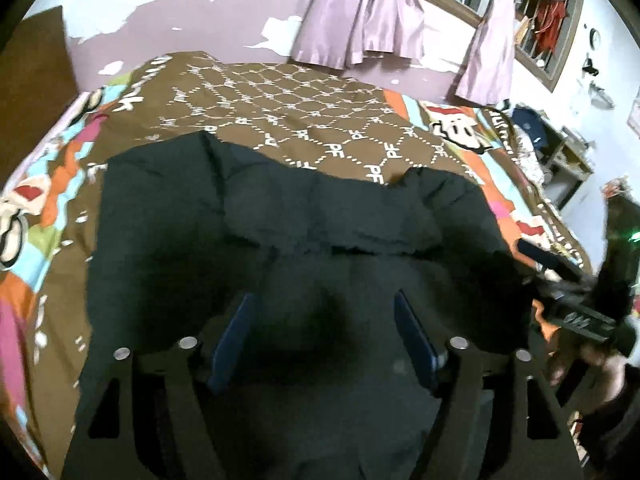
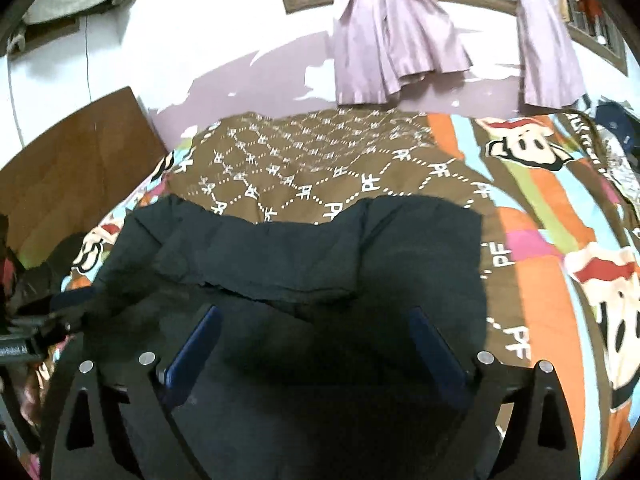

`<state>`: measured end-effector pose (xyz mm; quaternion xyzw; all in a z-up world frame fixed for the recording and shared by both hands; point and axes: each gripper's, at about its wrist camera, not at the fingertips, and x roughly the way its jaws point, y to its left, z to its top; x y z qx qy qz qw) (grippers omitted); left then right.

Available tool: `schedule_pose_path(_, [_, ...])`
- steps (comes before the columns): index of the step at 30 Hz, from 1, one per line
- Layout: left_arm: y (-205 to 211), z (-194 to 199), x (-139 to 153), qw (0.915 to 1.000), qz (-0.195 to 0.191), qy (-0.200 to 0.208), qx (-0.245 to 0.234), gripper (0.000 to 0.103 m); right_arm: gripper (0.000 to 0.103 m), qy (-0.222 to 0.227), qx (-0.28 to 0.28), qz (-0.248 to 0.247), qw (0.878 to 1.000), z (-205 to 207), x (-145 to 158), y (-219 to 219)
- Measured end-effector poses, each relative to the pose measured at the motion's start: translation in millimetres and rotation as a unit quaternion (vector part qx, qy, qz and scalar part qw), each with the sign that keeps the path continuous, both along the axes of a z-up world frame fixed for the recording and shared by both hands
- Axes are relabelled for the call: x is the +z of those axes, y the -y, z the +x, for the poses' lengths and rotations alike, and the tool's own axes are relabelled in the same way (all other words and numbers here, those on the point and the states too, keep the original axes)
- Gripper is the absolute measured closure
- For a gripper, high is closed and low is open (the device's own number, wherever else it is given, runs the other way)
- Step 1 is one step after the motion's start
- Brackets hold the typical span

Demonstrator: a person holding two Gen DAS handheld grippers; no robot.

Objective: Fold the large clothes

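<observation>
A large dark garment (image 1: 280, 224) lies spread on the bed and fills the lower middle of both views (image 2: 312, 248). A folded-over layer forms a ragged edge across its middle. My left gripper (image 1: 324, 304) is open, its blue-padded fingers (image 1: 236, 336) wide apart just above the near part of the garment. My right gripper (image 2: 314, 316) is also open above the garment, its fingers (image 2: 432, 344) holding nothing. The right gripper shows at the right edge of the left wrist view (image 1: 576, 312), and the left gripper at the left edge of the right wrist view (image 2: 36, 332).
The bed has a brown patterned cover (image 1: 304, 116) with cartoon prints (image 2: 524, 148). Purple curtains (image 2: 396, 44) hang at a window on the far wall. A wooden headboard (image 2: 76, 164) stands at the left. A cluttered shelf (image 1: 560, 148) sits beyond the bed's right side.
</observation>
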<state>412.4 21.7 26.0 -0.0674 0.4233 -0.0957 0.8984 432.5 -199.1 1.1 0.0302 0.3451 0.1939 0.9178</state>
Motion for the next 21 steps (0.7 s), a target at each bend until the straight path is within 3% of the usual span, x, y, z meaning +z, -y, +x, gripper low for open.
schedule_pose_path(2, [-0.9,-15.8,4.6,0.9998,-0.01,0.013,0.01,0.009,0.001,0.01,-0.002,-0.002,1.0,-12.8,10.6,1.7])
schedule_pose_path(4, [-1.8,-31.4,10.3,0.9992,-0.024,0.023,0.023,0.005,0.0,0.019,0.0,-0.003,1.0,-25.9,20.1,2.1])
schedule_pose_path(13, [-10.7,-86.0,53.7,0.9989,-0.031,0.016,0.033,0.004,0.0,0.043,0.019,-0.006,0.999,-96.3,67.7,0.5])
schedule_pose_path(21, [-14.7,-145.5,110.8,0.9982,0.016,0.044,0.038,0.004,0.0,0.05,0.042,0.002,0.998,-145.3,105.2,-4.6])
